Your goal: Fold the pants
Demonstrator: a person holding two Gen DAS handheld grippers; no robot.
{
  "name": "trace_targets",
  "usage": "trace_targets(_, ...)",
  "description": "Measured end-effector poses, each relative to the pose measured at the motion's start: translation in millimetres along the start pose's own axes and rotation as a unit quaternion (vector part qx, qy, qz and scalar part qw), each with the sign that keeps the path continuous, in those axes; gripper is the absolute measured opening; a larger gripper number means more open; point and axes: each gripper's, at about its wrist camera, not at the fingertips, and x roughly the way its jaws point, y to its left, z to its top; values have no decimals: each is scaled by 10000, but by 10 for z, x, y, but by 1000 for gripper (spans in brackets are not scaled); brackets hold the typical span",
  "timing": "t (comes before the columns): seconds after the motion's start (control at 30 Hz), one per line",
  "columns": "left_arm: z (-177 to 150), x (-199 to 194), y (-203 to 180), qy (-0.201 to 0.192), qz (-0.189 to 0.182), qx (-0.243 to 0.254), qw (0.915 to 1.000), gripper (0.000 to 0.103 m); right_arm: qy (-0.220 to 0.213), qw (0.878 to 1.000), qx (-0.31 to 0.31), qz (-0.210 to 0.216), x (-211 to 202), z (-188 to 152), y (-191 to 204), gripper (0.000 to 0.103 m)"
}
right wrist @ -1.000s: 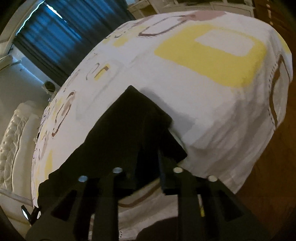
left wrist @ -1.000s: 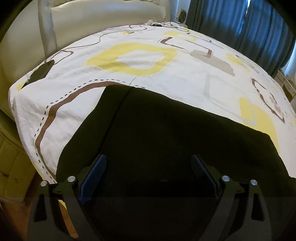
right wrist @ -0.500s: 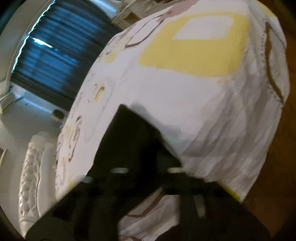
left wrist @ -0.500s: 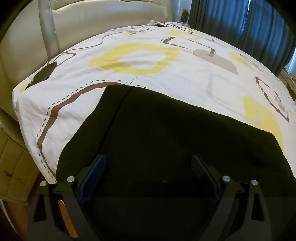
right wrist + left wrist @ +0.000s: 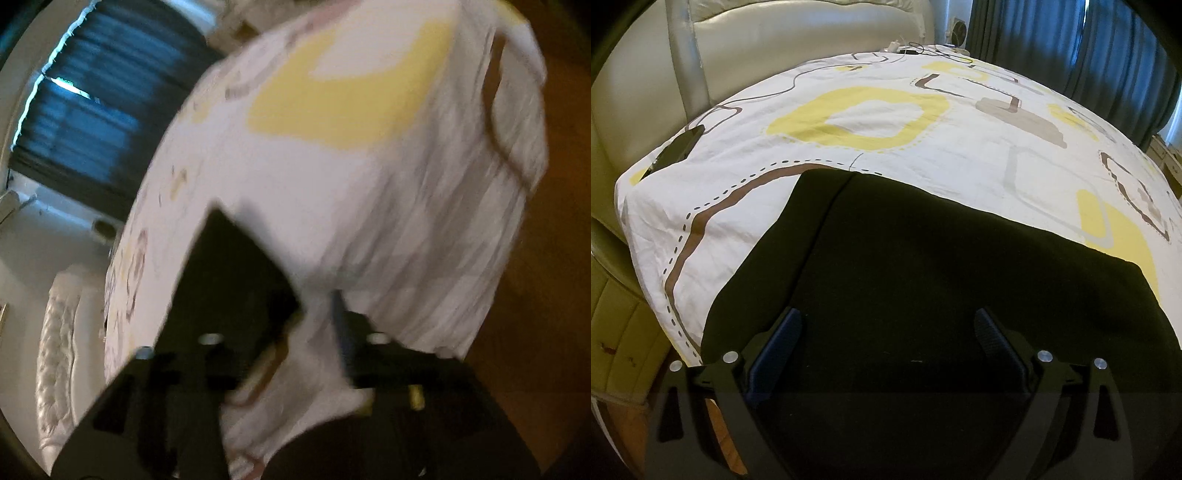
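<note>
The left gripper (image 5: 886,332) hovers over the black pants (image 5: 923,277), its jaws wide apart with nothing clamped. The right gripper (image 5: 314,325), blurred, has just been opening; its jaws stand apart at the pants' corner (image 5: 229,280), with bedsheet showing between them. The pants lie flat on the near edge of the bed (image 5: 923,147). Beyond are a cream headboard (image 5: 794,37) and dark blue curtains (image 5: 1089,48)

A cream padded headboard (image 5: 798,40) backs the patterned bedsheet (image 5: 960,155), with dark blue curtains (image 5: 1089,48) and wooden floor (image 5: 546,295).
</note>
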Motion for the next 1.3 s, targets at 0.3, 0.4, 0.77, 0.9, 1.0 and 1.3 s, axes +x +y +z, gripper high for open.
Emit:
trace_targets(0.3,8,12,-5,-17,33,20,10000,95,1582,9782,-541,1236,767,406,31,74)
trace_targets(0.4,5,14,-8,-15,40,19,10000,95,1983,9644,-551,1659,898,375,86,74)
trace_targets(0.77,0,21,-19,-41,92,27,9999,97,2595,9440,-727,1903,1160,336,280,24)
trace_targets(0.9,-6,17,-29,-40,117,23,9999,97,2500,9449,-1193,1747,1180,328,533,22)
trace_targets(1.0,-10,15,-31,-76,138,20,9999,97,2128,9535,-1719,1263,1112,429,725,18)
trace_targets(1.3,-78,-29,-104,-367,4,-291,9989,98,1140,9755,-1744,710,900,931,731,7)
